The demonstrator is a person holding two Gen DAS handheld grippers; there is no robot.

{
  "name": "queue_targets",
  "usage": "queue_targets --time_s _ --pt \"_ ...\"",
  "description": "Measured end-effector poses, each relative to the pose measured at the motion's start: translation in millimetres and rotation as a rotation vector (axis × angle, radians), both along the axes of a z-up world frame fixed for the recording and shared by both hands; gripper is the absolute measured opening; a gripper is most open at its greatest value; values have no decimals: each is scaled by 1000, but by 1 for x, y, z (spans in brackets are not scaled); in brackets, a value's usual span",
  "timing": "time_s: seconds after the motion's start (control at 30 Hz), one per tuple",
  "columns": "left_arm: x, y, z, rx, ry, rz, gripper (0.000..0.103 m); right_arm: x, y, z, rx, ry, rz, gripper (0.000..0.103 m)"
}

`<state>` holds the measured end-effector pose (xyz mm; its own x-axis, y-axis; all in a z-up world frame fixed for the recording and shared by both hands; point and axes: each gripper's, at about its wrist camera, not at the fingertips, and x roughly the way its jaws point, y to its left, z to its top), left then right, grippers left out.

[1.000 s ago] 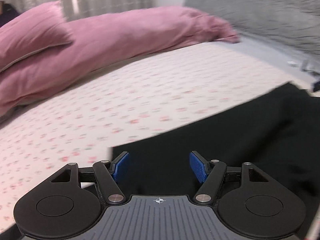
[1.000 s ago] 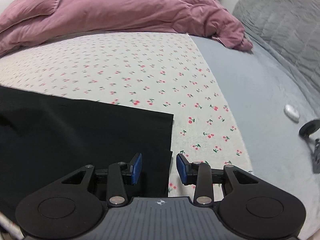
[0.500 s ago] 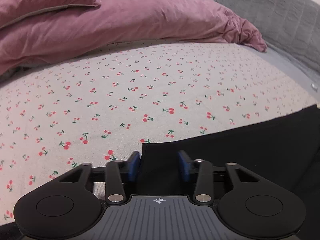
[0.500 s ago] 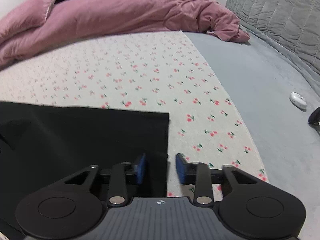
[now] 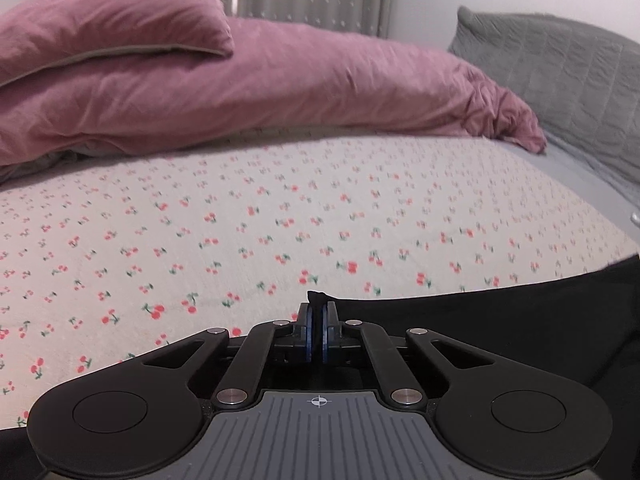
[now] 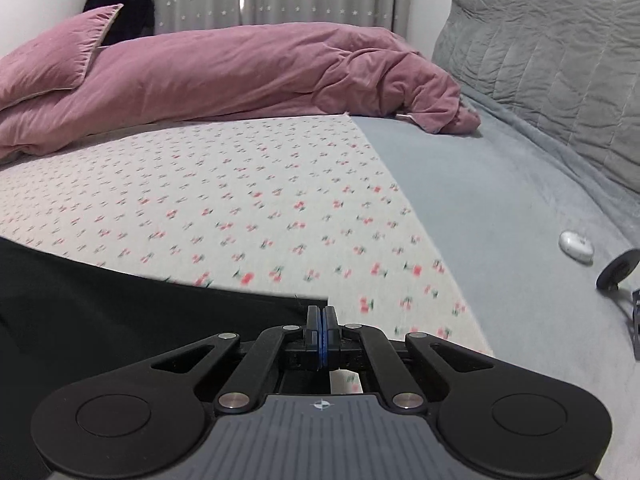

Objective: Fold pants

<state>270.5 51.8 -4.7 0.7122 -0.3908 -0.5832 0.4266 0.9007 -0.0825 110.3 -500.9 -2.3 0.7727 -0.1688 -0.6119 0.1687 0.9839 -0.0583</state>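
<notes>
The left gripper (image 5: 318,322) is clenched on a corner of the black pants (image 5: 500,332), which spread to its right. The right gripper (image 6: 322,328) pinches the opposite corner, cloth (image 6: 120,320) trailing left.

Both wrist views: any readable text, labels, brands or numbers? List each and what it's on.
None readable in either view.
Left gripper body: only a crosshair mark, no letters.
Right gripper body: the same kind of mark.
Cherry-print sheet, black pants, pink duvet: pattern or plain fabric, no labels visible.

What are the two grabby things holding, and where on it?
Both hold the black pants. The left hand-held gripper pinches a corner of the cloth; the right hand-held gripper pinches another corner.
</notes>
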Motion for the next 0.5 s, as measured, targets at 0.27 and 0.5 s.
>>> queue_targets --time_s 0.27,0.5 --pt "8 -2 -10 24 40 17 3 44 -4 -28 -17 103 -72 1" --pt "13 1 -17 11 69 20 3 28 -34 -28 225 1 -134 51"
